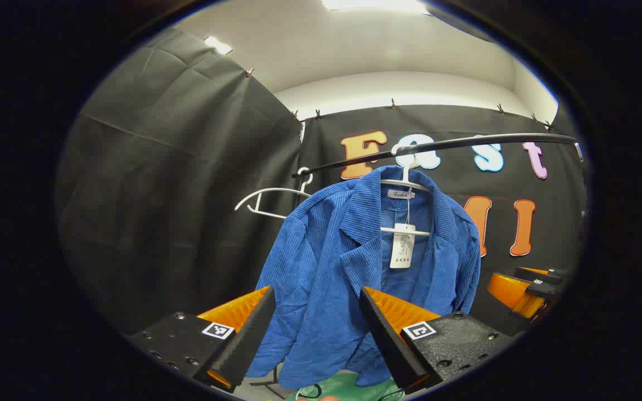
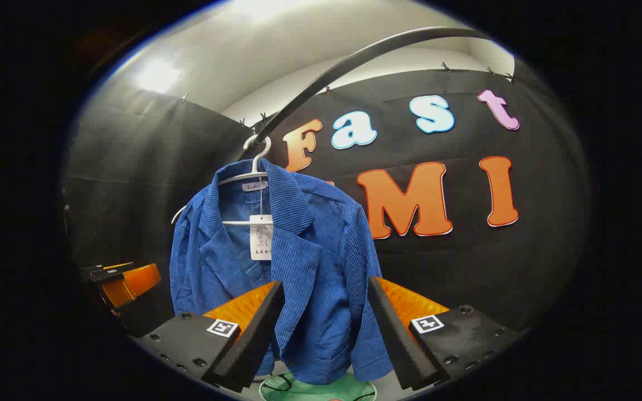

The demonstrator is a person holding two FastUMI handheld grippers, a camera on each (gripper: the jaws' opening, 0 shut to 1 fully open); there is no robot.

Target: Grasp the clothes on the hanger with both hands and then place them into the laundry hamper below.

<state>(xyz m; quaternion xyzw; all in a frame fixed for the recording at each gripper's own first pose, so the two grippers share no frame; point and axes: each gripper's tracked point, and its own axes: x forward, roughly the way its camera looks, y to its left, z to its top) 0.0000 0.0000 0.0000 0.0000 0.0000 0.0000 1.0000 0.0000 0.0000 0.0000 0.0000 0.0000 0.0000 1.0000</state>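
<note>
Jacket [image 1: 349, 267], blue corduroy, hangs on a white hanger [image 1: 407, 184] from the dark rail [image 1: 438, 146]; all places below are given relative to the jacket.

Left gripper [image 1: 316, 328]: jaws stand wide, nothing between them, aimed at the jacket's lower front panel on the sleeve side. Apart from the cloth, no contact.

Right gripper [image 2: 325, 326]: jaws also wide and empty, framing the jacket's hem and lower front. Whether the tips touch the fabric, cannot tell; it looks like a gap. In the left gripper view this gripper sits low, off to the jacket's far side.

Outward: a paper tag [image 1: 403, 245] dangles inside the open collar, below the neck label. A second, bare hanger [image 1: 268, 200] hangs on the rail beside the jacket's shoulder. Directly beneath the hem, the green laundry hamper [image 2: 321, 390], rim partly seen.

Handling, as a judgement: soft, limp, moderately light; ribbed cord should give good friction, not slippery, nothing fragile. It will fold and sag once lifted, so single-layer pinches may slide off the hanger unevenly. Best holds look like the two shoulders or upper lapels, one per gripper, taking a thick fold of cloth. Avoid the tag and the hanger bar. The hanger hook may snag on the rail or come along.
</note>
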